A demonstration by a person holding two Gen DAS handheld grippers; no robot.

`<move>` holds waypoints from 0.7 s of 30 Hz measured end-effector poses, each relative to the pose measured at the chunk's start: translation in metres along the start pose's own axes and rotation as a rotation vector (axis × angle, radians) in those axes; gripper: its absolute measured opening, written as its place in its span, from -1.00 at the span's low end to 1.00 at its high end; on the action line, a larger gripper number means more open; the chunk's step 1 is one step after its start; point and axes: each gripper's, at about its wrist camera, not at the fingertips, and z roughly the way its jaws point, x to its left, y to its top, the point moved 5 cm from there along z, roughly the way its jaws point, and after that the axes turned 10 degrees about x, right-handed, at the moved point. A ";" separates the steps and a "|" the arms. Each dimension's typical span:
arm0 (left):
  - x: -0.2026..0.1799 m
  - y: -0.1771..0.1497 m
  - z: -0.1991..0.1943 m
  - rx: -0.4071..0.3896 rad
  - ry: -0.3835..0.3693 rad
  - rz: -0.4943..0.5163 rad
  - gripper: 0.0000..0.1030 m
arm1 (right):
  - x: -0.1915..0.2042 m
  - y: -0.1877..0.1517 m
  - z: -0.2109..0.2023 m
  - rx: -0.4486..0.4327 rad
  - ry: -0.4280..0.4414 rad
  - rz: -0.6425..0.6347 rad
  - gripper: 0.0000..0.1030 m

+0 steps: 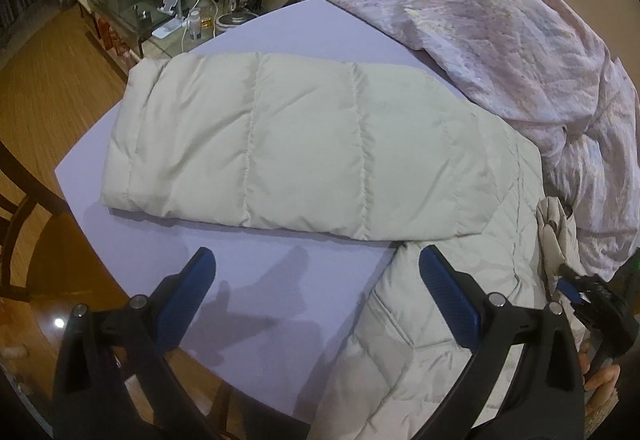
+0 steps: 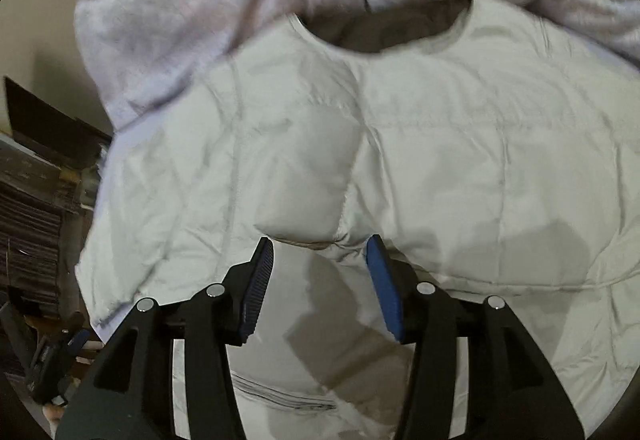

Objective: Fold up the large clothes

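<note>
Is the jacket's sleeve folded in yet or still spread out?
Spread out. The sleeve lies flat across the table, sticking sideways from the jacket.

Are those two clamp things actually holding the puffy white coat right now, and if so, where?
No. Both stand open with nothing between their pads. The left hand-held gripper hovers beside the jacket's sleeve; the right hand-held gripper hovers over its body.

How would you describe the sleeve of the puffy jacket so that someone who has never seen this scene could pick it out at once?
Find the pale lilac sheet covering the table. On it lies a cream padded jacket, and its sleeve stretches out flat to the left in the left wrist view. Unlike the crumpled pinkish blanket behind it, the sleeve is smooth, puffy and crossed by stitched seams.
</note>
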 end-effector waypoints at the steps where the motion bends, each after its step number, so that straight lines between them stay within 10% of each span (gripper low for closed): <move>1: 0.003 0.001 0.002 0.005 -0.006 -0.009 0.96 | -0.002 0.003 -0.008 -0.035 0.021 0.015 -0.02; 15: 0.025 0.009 0.022 0.040 -0.045 -0.110 0.96 | -0.034 0.040 0.028 -0.018 -0.090 0.160 -0.19; 21: 0.037 0.010 0.030 0.044 -0.084 -0.191 0.96 | -0.014 0.024 0.051 0.012 -0.211 0.011 -0.13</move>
